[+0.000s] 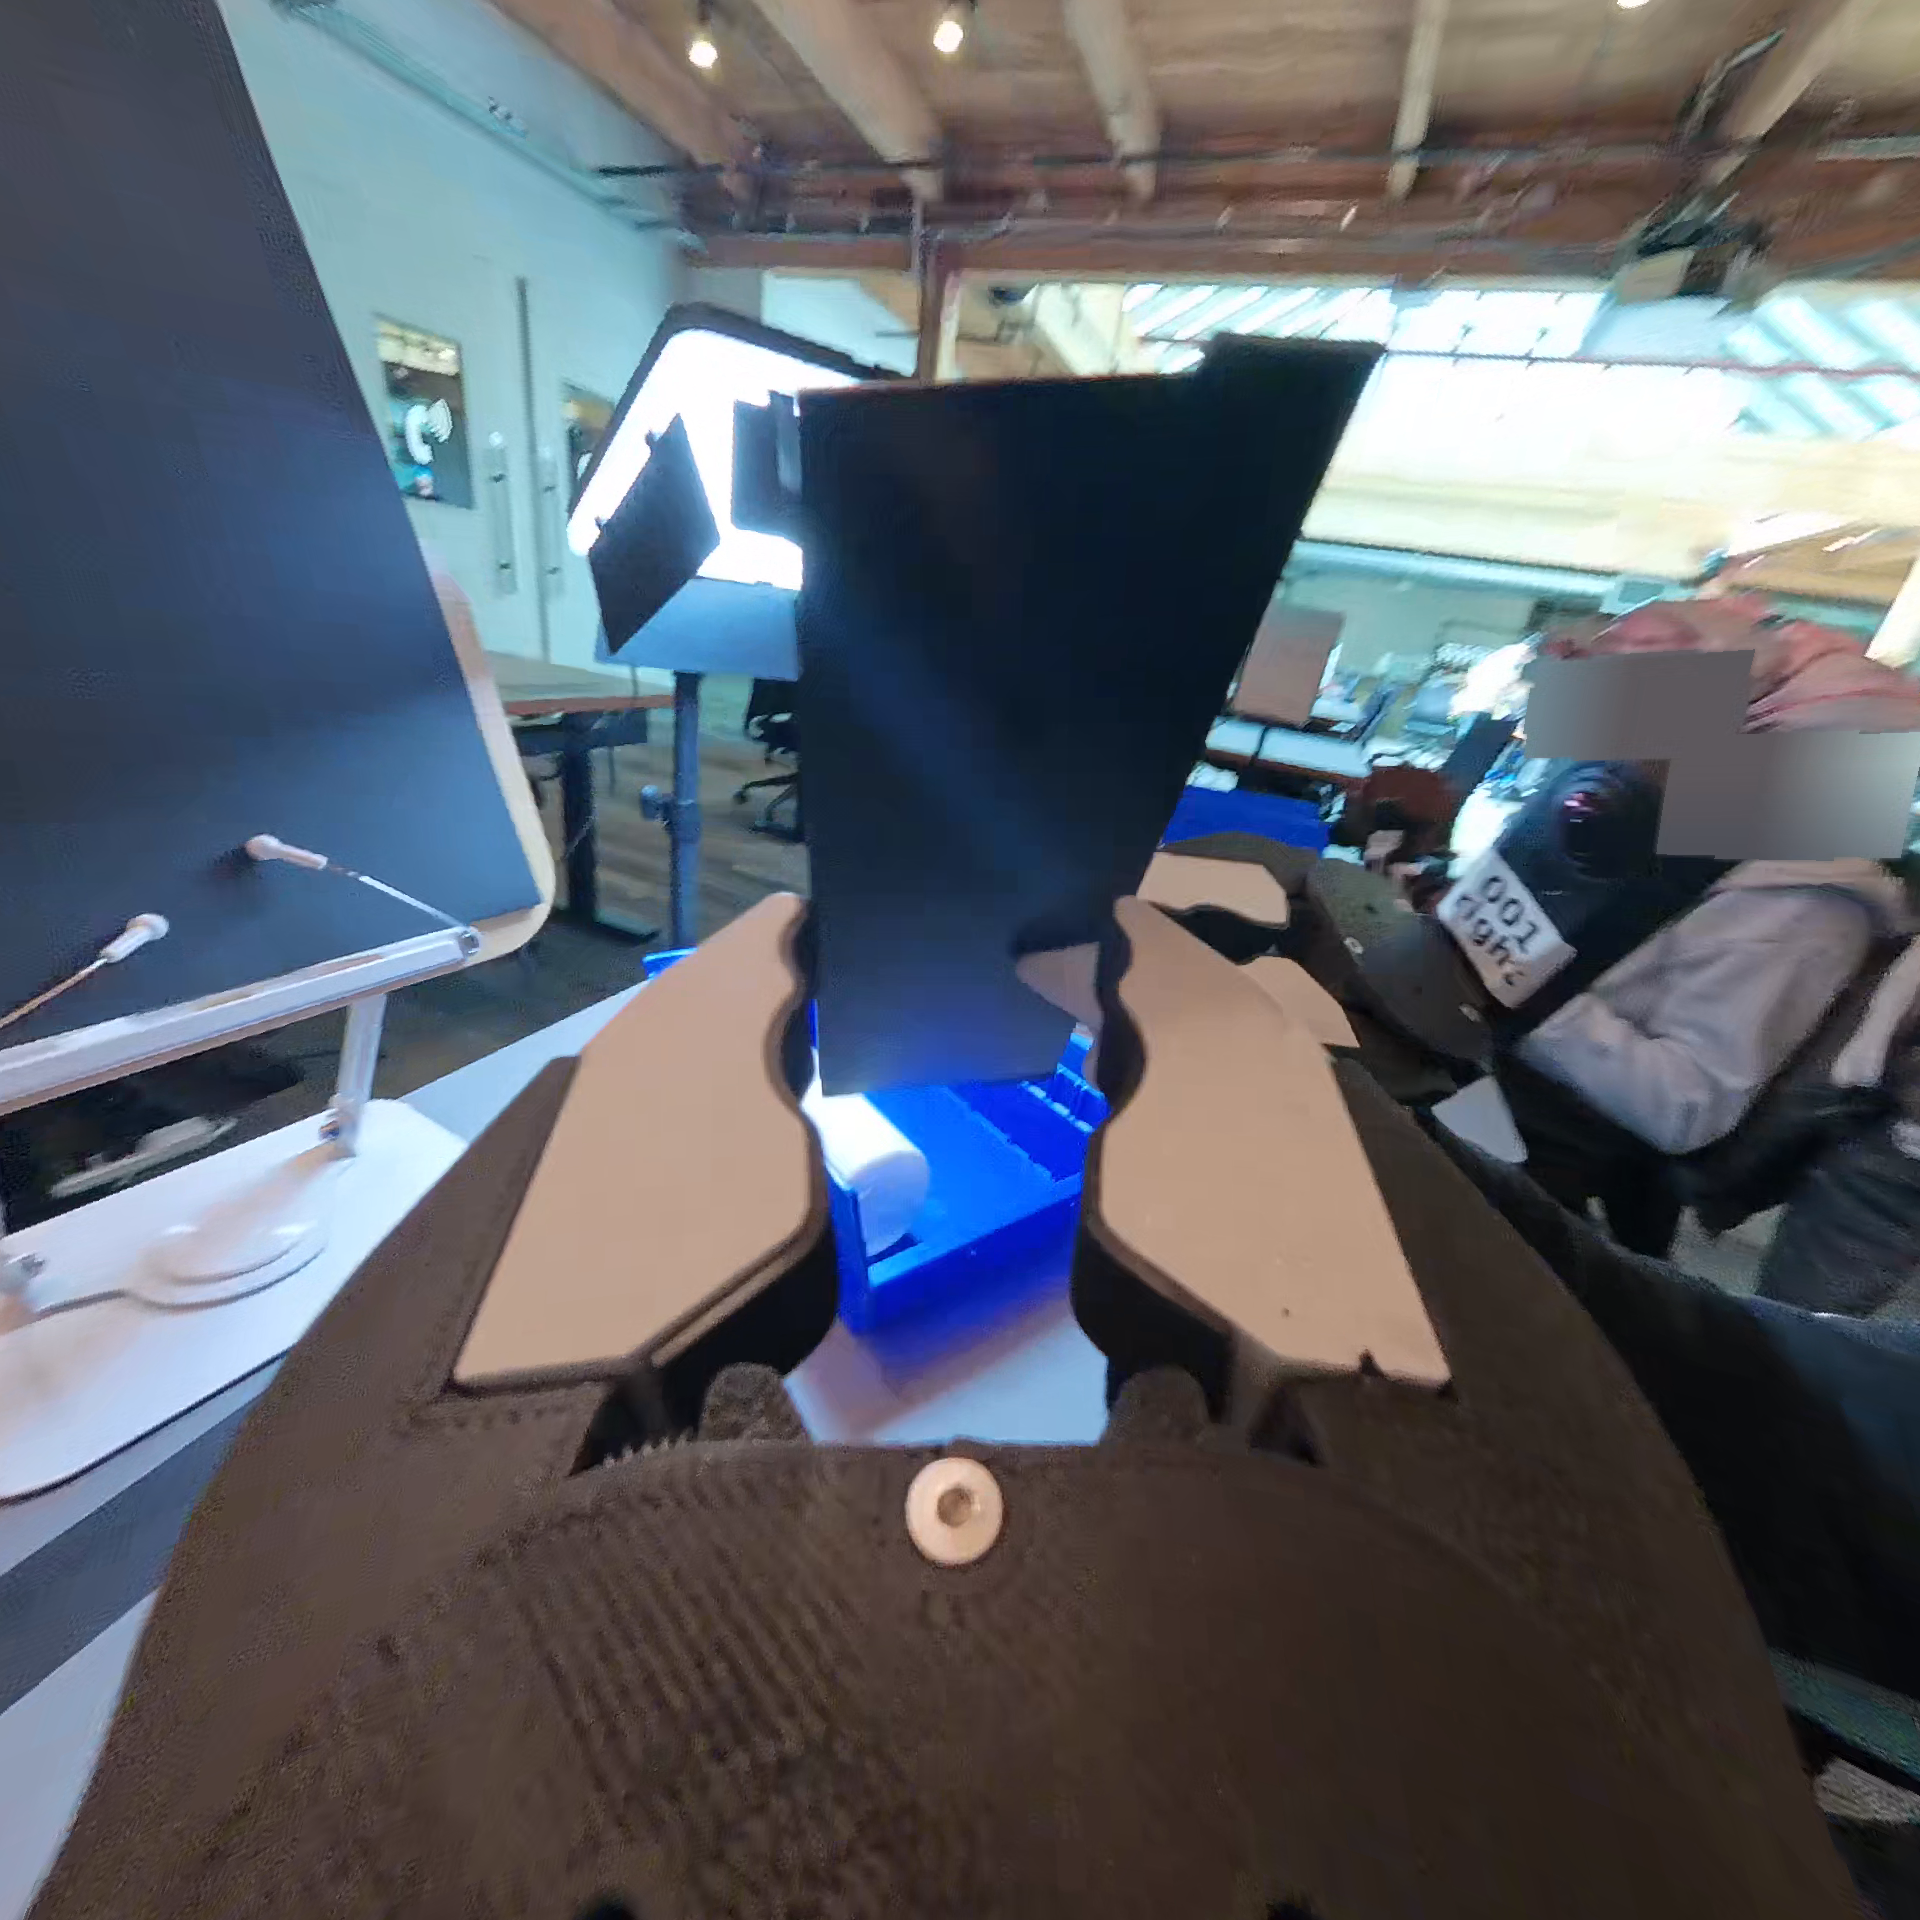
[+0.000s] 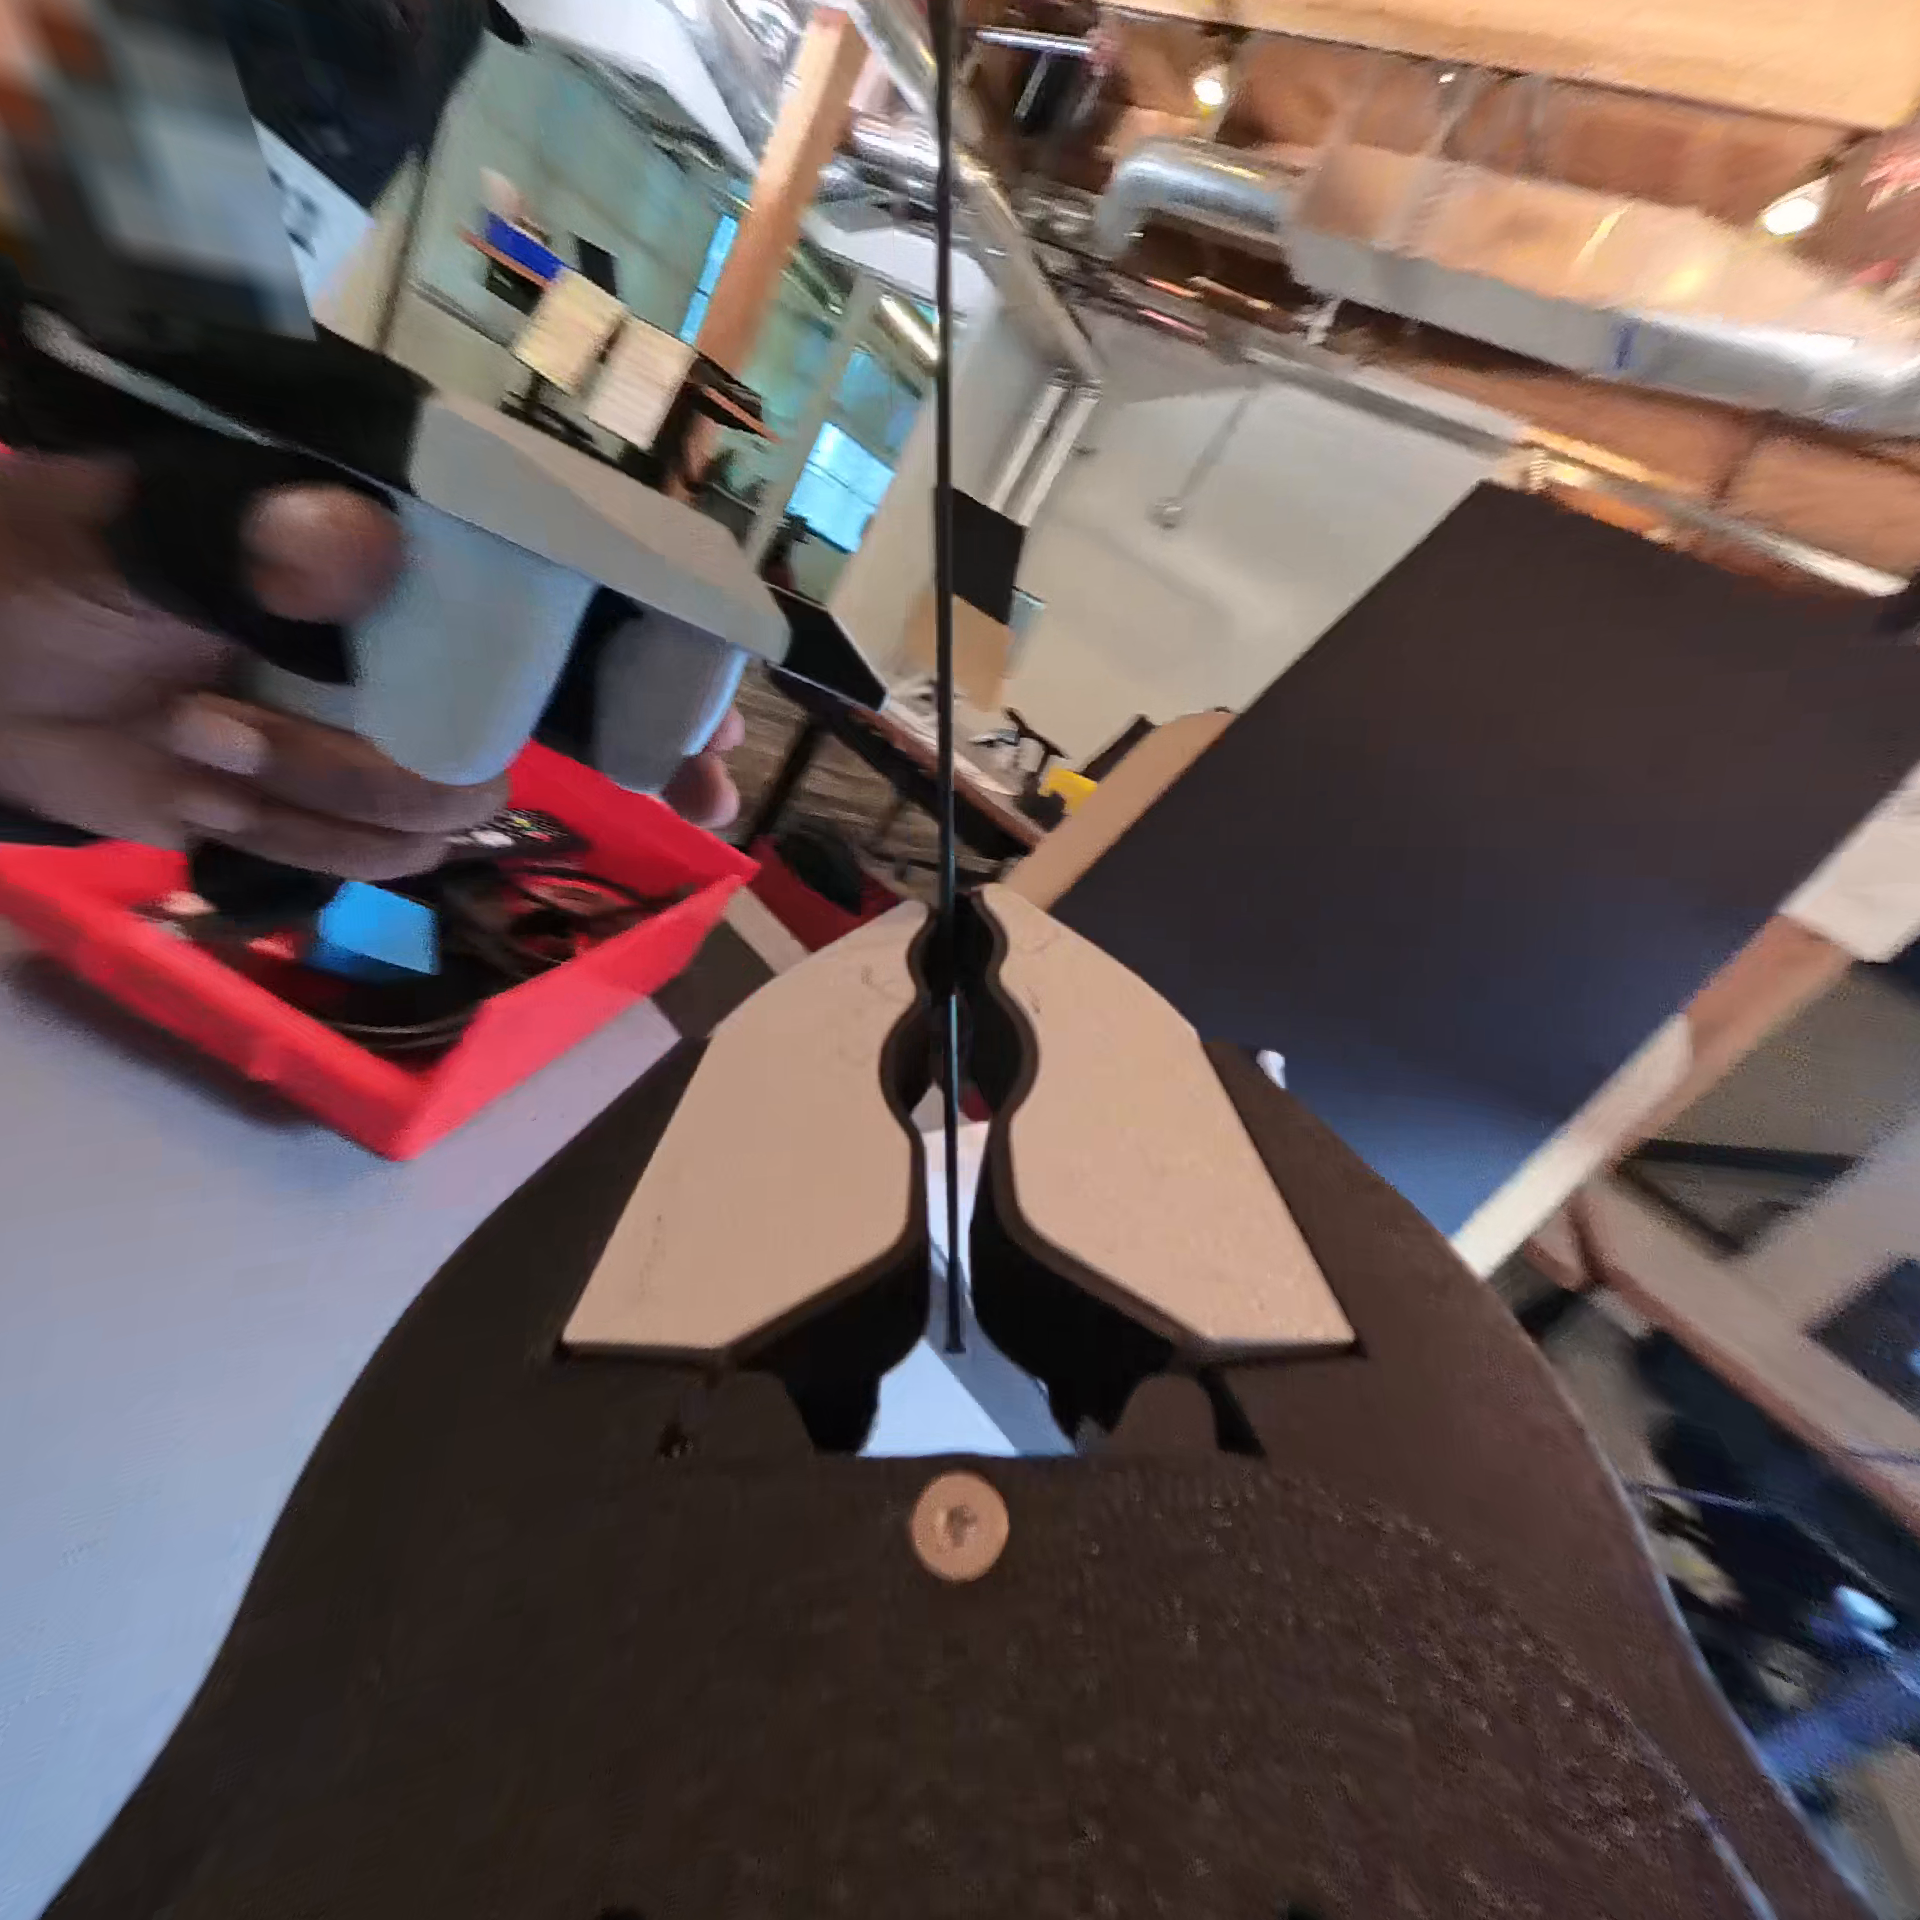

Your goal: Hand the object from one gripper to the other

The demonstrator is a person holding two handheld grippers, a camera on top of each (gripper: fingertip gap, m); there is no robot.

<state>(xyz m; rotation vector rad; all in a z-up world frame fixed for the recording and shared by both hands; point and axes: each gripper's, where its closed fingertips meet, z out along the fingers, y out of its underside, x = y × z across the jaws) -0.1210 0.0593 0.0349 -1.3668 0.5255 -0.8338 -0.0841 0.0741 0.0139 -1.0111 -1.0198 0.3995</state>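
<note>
Left gripper [image 1: 956,997]: black printed body with two grey finger pads, jaws spread wide; the thin black flat sheet [image 1: 1029,707] stands in the gap between the fingers, and whether either pad touches it I cannot tell.
Right gripper [image 2: 951,935]: same black body and grey pads, jaws closed almost fully, pinching the sheet [image 2: 943,520], which its own view shows edge-on as a dark line running from between the pads up to 12 o'clock.
Right gripper seen from the left view [image 1: 1247,925]: at 3 o'clock of the sheet's lower part, its grey pads reach in at the sheet's lower right corner.
Sheet's place: held in the air, upright with a slight tilt, above the table.
Blue ribbed plastic bin [image 1: 977,1184]: below the sheet, on the white table top [image 1: 935,1392], seen through the left jaws; a white cylinder-shaped item [image 1: 883,1174] lies in it at the left side.
Red plastic tray [image 2: 468,997]: at 9 o'clock in the right view, on the table, holding dark cables and a light blue item.
Hand [image 2: 208,727]: at 9 o'clock above the red tray, blurred, wrapped around the grey handle of the other gripper.
White stand [image 1: 239,1091]: at 9 o'clock in the left view.
Large dark board [image 1: 187,520]: at 10 o'clock, leaning, behind the stand.
Lit panel lamp on a pole [image 1: 686,499]: at 11 o'clock, well behind.
</note>
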